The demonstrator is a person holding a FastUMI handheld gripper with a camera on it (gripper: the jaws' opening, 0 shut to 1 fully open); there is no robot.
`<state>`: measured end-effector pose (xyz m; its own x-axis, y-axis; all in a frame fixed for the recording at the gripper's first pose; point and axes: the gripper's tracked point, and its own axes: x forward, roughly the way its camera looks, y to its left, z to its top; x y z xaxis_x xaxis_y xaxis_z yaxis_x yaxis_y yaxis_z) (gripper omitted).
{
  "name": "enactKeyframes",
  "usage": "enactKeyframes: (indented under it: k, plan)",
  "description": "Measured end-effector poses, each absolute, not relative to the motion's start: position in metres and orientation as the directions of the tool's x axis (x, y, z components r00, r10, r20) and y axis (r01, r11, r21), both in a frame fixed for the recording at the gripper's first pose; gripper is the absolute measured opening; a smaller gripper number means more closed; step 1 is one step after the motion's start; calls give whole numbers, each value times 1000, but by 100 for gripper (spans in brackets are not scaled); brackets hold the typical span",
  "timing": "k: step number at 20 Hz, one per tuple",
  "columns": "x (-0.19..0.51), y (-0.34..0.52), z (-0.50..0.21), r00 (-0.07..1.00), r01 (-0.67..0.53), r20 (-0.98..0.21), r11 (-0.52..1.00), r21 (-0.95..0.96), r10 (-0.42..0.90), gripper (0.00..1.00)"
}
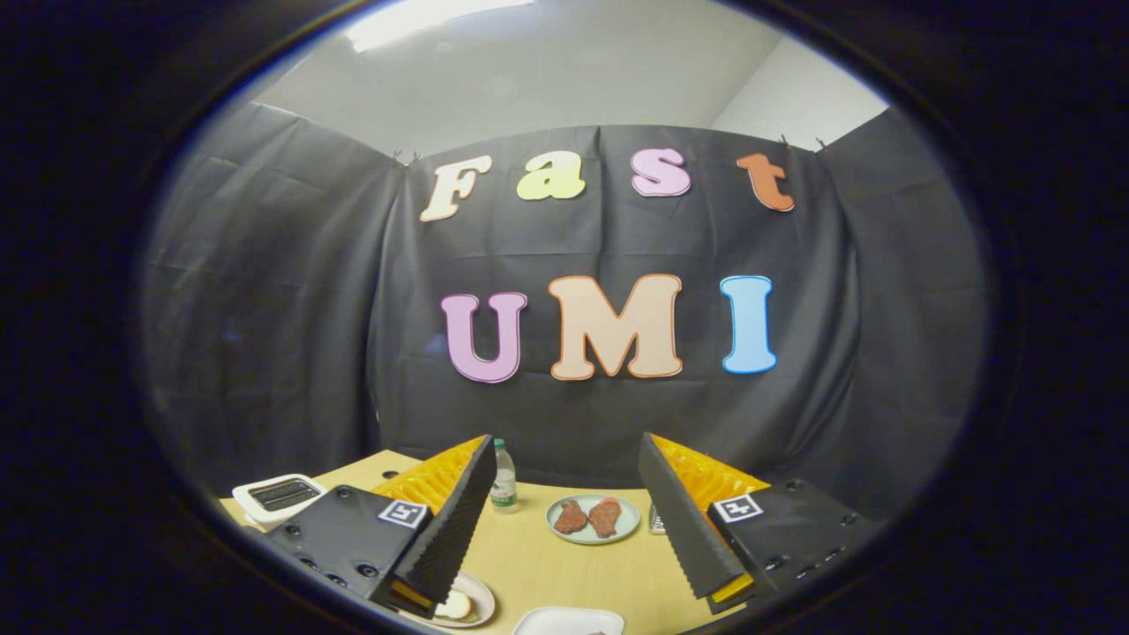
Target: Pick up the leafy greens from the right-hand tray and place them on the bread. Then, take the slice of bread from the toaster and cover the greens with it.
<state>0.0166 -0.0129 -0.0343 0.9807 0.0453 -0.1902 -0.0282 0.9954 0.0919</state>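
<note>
The gripper [564, 520] is sitting nearest, fingers spread wide and gripping nothing, held high above the worktop [538, 551] and looking mostly at the booth wall. Just under the left finger a plate [481, 604] is showing a piece of bread [456, 606], partly hidden by that finger. Between the fingers, close in, the rim of a white tray [564, 620] is peeking up; something dark is lying on it, too cut off to tell what it is. The leafy greens cannot be made out. Beyond the fingers a round plate [593, 519] is carrying two reddish-brown meat-like pieces [587, 517]. Just by the right finger a small grey object is partly hidden. Left of the plate a small clear bottle [504, 478] is standing upright. Off beyond the left finger the white toaster [278, 496] is sitting with its slots up; whether a slice is inside is unclear. Judgement: greens will likely be light, soft and floppy, so a gentle pinch at the bunched middle suits; the bread slice is crushable, so it is best taken by its edge.
</note>
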Motion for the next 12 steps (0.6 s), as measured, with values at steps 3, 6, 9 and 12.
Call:
enactKeyframes:
  k: [3, 6, 9, 12]
  plan:
    - [18, -14, -35, 981, -29, -187, 996, 82, 44, 100]
    - [20, -14, -33, 982, -33, -182, 997, 73, 46, 100]
    - [21, -16, -35, 982, -30, -186, 997, 66, 42, 100]
    - [23, -19, -31, 985, -20, -171, 997, 68, 32, 100]
